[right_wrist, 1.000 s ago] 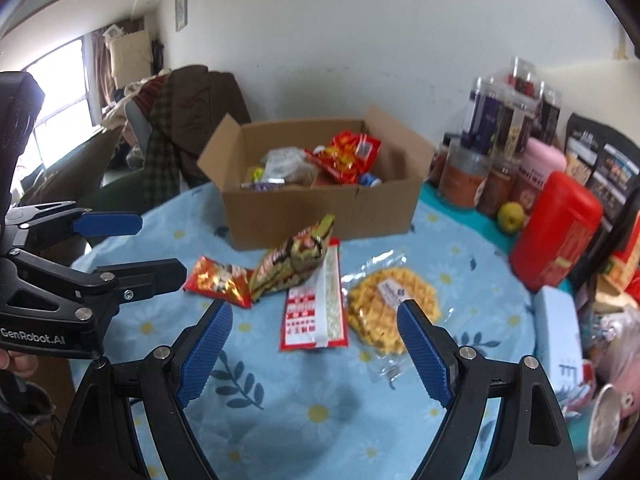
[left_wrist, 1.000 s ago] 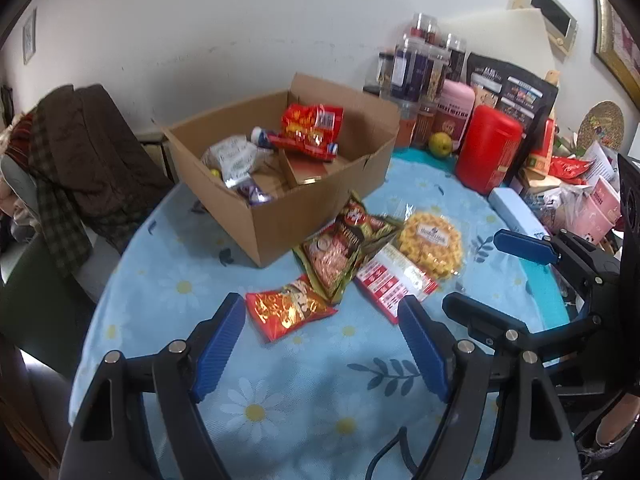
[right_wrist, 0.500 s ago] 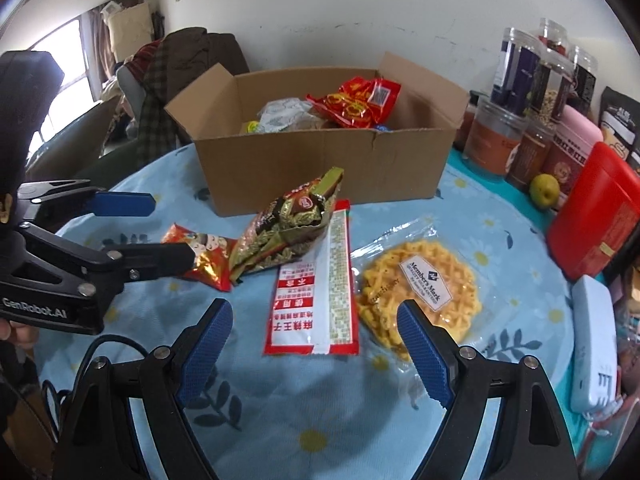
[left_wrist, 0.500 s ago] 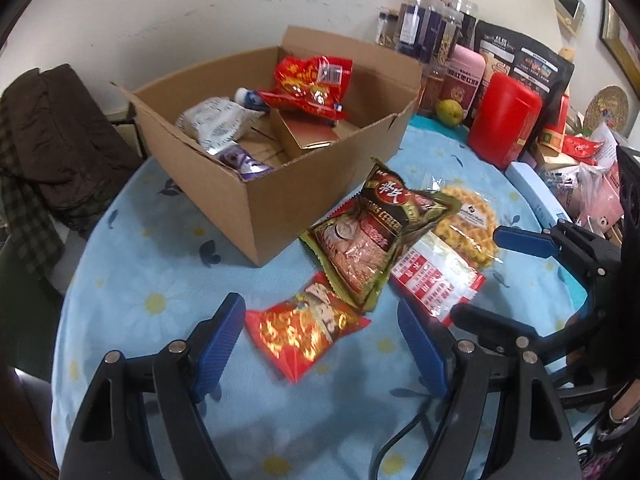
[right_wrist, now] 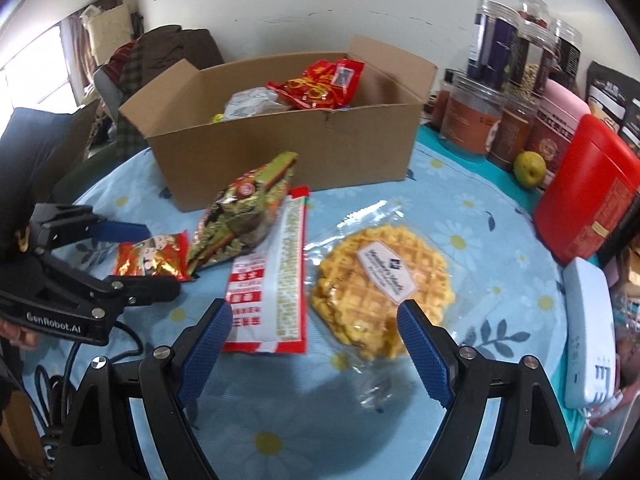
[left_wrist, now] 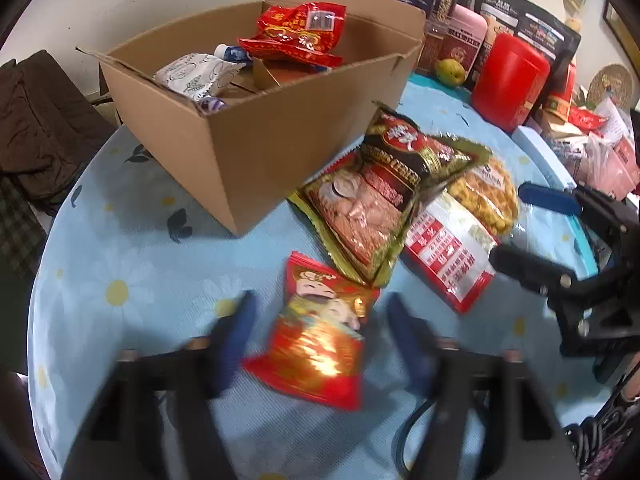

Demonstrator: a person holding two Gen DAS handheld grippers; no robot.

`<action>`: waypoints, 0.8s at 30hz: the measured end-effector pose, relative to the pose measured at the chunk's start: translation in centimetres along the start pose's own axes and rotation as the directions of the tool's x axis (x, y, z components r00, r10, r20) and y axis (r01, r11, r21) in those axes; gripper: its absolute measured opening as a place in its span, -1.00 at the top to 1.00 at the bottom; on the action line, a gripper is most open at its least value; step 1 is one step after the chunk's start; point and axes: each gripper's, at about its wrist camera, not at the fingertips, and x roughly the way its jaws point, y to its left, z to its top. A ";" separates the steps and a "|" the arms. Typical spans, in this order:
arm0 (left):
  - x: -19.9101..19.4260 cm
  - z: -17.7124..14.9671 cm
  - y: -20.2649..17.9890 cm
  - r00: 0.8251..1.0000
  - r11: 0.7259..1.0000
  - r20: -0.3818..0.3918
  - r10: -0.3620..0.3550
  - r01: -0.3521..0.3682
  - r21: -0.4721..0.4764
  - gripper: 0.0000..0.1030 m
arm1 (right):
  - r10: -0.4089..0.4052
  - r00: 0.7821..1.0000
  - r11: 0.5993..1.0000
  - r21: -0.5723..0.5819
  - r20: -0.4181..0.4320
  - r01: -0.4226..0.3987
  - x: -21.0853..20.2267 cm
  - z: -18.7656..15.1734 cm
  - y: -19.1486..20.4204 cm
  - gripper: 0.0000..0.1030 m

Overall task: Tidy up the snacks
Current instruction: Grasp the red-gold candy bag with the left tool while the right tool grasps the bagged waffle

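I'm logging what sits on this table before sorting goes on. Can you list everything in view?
cardboard box: one, brown, open, back of table, snack packs inside
small snack packet: one, red and gold, on the cloth between the left gripper's fingers
cereal bag: one, gold and dark red, leaning at the box
flat packet: one, red and white, beside the waffle
waffle pack: one, yellow, clear wrap, mid table
red canister: one, right side
jars: several, clear, stacked behind
round fruit: one, yellow-green, by the jars
white device: one, right edge
left gripper: blue pads, closing around the packet
right gripper: blue pads, open
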 end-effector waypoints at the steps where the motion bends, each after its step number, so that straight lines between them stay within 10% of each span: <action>1: 0.0 -0.1 -0.2 1.000 1.000 0.003 0.006 -0.006 -0.004 0.19 | -0.009 1.000 1.000 0.002 -0.001 0.009 0.0 -0.1 -0.2 -0.66; 17: -1.1 -0.5 -2.4 0.999 0.984 0.041 0.028 -0.020 -0.174 0.30 | -0.063 0.998 0.997 0.047 -0.007 0.063 -0.3 -0.2 -4.7 -0.67; 24: -0.6 0.0 -3.2 0.997 0.980 0.045 0.064 -0.054 -0.192 0.30 | 0.007 0.998 0.994 -0.105 -0.066 -0.014 2.3 1.7 -5.3 -1.00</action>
